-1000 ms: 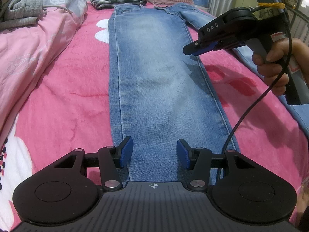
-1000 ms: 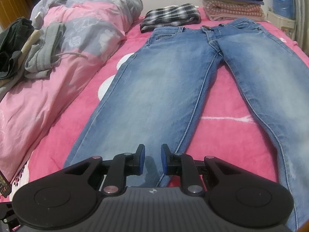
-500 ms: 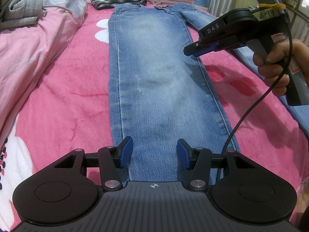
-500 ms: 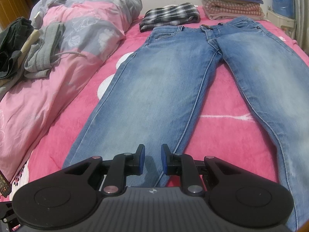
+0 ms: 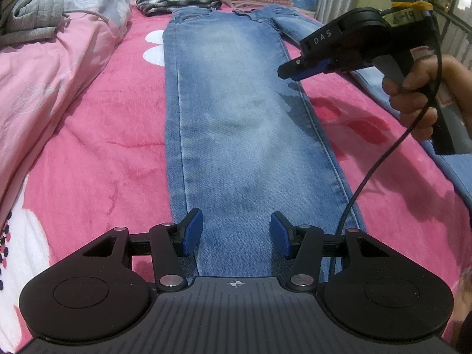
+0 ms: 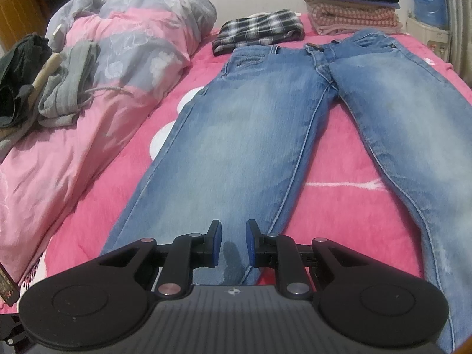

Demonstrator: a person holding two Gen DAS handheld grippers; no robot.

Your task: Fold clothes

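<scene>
The jeans (image 6: 236,135) lie flat and face up on the bed (image 6: 324,206), legs spread in a V, waistband at the far end beside a plaid garment (image 6: 259,29) and a folded stack (image 6: 351,3). That spread leaves both legs free to be laid one over the other, which I judge is the first fold. My left fingers (image 5: 237,234) hang over the hem end of one leg, well apart and empty. My right fingers (image 6: 233,243) hover above the same leg's inner seam, nearly together with a narrow gap, gripping nothing. A rumpled quilt (image 6: 124,67) sits aside, clear of the work.
</scene>
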